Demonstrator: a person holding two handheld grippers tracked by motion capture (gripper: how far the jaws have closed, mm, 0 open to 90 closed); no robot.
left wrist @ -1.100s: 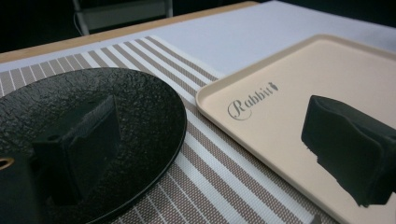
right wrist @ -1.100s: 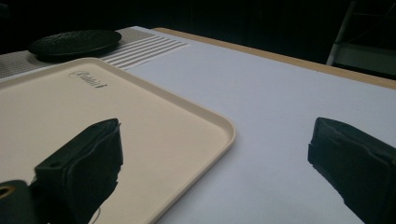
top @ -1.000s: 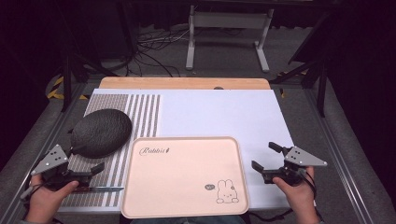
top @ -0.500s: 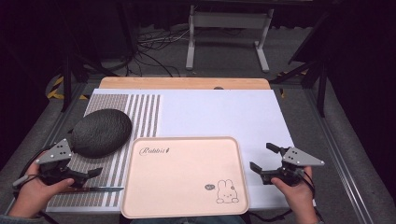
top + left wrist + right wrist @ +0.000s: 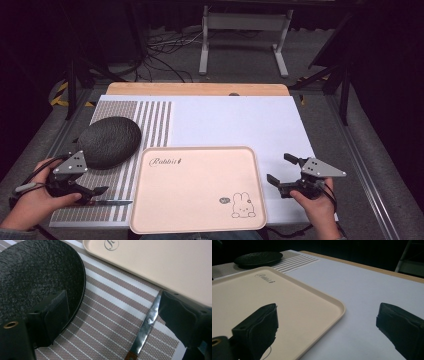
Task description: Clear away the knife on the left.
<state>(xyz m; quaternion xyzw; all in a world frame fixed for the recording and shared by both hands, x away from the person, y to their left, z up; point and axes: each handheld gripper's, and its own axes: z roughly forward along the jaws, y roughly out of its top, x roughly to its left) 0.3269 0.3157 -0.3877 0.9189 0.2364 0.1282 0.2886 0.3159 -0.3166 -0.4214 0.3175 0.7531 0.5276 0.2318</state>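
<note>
Surface: white sheet over a board, a light wooden strip showing along the far edge, set in a metal frame. Room beyond is dark; grey floor with loose cables and the legs of a white stand behind the surface. One striped mat, brown and white, covers the left part of the surface. One dark textured oval plate lies on the mat, left of centre. One pale pink tray with a script word at its far-left corner and a small rabbit drawing at its near-right corner sits at the near edge, centre, overlapping the mat's right side. One knife lies flat on the mat just beside the tray's left rim, near the front edge; in the left gripper view its blade runs along the tray edge, tip close to the rim. Two tools, one per hand. Left tool sits low over the mat between plate and knife, jaws wide apart, nothing between them; one jaw over the plate's rim, the other by the blade. Right tool is just right of the tray, over the white sheet, jaws spread wide and empty; in its own view one jaw sits over the tray, the other over bare white.
</note>
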